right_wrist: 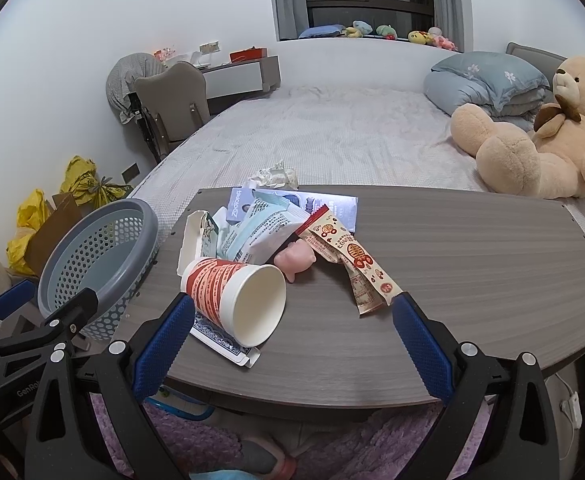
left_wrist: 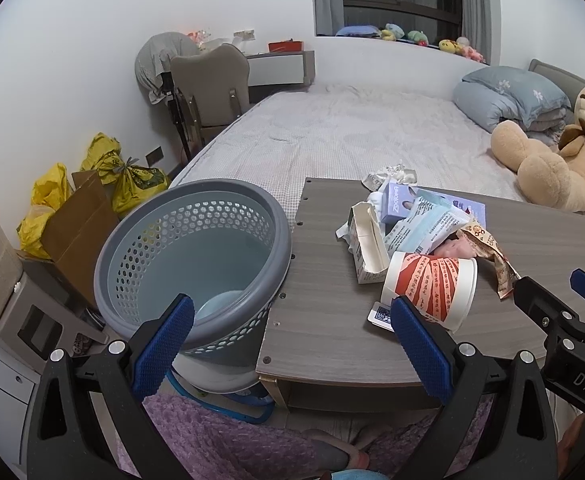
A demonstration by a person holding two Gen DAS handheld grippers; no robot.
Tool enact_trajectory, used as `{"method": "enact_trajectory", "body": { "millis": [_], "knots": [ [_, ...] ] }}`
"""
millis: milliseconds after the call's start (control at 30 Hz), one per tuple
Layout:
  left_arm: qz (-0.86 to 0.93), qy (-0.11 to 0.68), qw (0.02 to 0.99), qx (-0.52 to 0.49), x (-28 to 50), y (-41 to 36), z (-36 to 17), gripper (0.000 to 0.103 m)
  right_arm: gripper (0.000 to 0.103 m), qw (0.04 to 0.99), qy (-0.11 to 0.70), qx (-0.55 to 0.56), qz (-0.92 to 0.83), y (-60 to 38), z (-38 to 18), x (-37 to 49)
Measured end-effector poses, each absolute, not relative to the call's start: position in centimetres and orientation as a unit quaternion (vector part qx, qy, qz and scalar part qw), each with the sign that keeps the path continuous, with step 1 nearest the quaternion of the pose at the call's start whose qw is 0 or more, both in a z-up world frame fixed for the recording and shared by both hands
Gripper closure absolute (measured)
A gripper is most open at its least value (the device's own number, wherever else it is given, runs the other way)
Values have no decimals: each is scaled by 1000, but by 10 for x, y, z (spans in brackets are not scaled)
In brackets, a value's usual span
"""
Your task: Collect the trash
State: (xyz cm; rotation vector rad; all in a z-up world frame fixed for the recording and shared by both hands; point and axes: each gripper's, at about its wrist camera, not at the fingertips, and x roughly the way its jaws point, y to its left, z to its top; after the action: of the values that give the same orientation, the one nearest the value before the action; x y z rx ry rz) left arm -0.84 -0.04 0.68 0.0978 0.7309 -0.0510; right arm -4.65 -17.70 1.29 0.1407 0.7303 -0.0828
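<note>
A pile of trash lies on the grey wooden table [right_wrist: 472, 264]: a red-and-white paper cup [right_wrist: 234, 296] on its side, a snack wrapper [right_wrist: 356, 268], a pink lump [right_wrist: 294, 260], a torn white carton [right_wrist: 190, 240], a white-and-teal packet [right_wrist: 268, 228], a purple box [right_wrist: 240, 204] and a blue card [right_wrist: 220, 340]. The cup [left_wrist: 432, 284] and carton [left_wrist: 366, 244] also show in the left wrist view. A grey perforated trash basket [left_wrist: 196, 256] stands left of the table. My left gripper [left_wrist: 288, 344] is open and empty between basket and cup. My right gripper [right_wrist: 292, 336] is open and empty, facing the cup.
A bed [right_wrist: 332, 136] lies behind the table with a teddy bear [right_wrist: 540, 140] and folded duvet [right_wrist: 488, 80]. Crumpled paper [right_wrist: 278, 174] lies on the bed's near edge. Yellow bags [left_wrist: 120, 168] and a cardboard box [left_wrist: 76, 224] sit left, by a chair [left_wrist: 212, 88]. A purple rug [right_wrist: 372, 440] is below.
</note>
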Motion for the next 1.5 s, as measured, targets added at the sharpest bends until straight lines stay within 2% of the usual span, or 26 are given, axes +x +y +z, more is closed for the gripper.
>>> {"method": "enact_trajectory", "body": {
  "millis": [1100,1500],
  "knots": [
    [-25,364,930,46,-7,0,5,6,8,930,357,76,-36,-180,15,-48],
    [27,385,922,34,9,33,-12,6,8,918,389,79,27,-177,-16,-27]
  ]
}}
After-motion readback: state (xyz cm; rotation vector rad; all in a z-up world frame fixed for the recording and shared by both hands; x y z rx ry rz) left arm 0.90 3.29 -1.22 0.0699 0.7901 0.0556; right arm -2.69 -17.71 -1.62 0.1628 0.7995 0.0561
